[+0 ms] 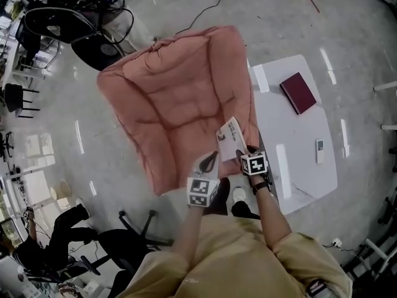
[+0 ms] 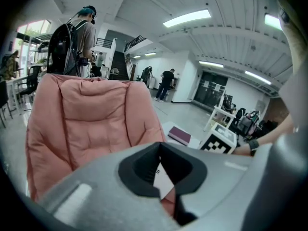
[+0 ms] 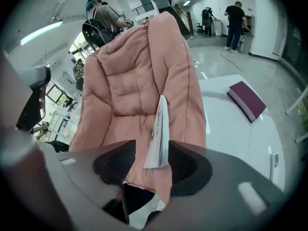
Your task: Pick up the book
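Grey polished floor [image 1: 347,17], big pink chair [image 1: 180,98], and over its near edge the white book [image 1: 231,136]: thin, light, floppy, I'd say. Left gripper [image 2: 164,181] pinches its lower corner; right gripper [image 3: 154,163] gapes wide astride the edge, best bite there.

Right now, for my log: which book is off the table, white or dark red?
The white book, held upright before the pink chair; the dark red book lies flat on the table.
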`<action>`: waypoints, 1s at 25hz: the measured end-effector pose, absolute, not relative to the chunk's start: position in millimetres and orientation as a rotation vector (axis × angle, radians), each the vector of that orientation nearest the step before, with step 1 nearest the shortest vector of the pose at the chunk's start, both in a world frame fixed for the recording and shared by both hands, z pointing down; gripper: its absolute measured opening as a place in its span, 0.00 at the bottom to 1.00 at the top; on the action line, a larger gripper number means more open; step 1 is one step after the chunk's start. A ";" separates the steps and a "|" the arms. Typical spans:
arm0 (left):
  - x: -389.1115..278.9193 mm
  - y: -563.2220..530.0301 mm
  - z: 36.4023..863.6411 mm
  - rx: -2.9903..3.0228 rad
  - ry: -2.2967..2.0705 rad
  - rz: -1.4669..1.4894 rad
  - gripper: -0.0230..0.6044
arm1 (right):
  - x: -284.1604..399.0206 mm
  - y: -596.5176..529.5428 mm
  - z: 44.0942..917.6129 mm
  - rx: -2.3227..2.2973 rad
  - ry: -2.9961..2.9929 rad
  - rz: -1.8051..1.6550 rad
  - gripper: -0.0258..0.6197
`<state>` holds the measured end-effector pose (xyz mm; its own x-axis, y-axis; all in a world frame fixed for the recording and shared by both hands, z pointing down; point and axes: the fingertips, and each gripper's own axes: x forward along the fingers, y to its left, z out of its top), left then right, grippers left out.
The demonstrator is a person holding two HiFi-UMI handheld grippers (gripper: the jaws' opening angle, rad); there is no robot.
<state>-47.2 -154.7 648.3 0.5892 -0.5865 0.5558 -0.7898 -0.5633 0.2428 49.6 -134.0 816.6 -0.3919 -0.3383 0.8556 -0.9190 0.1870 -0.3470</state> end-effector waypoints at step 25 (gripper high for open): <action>-103.6 -175.3 716.5 2.177 -1.127 0.610 0.04 | 19.6 -160.3 909.8 1.121 -1.643 1.260 0.13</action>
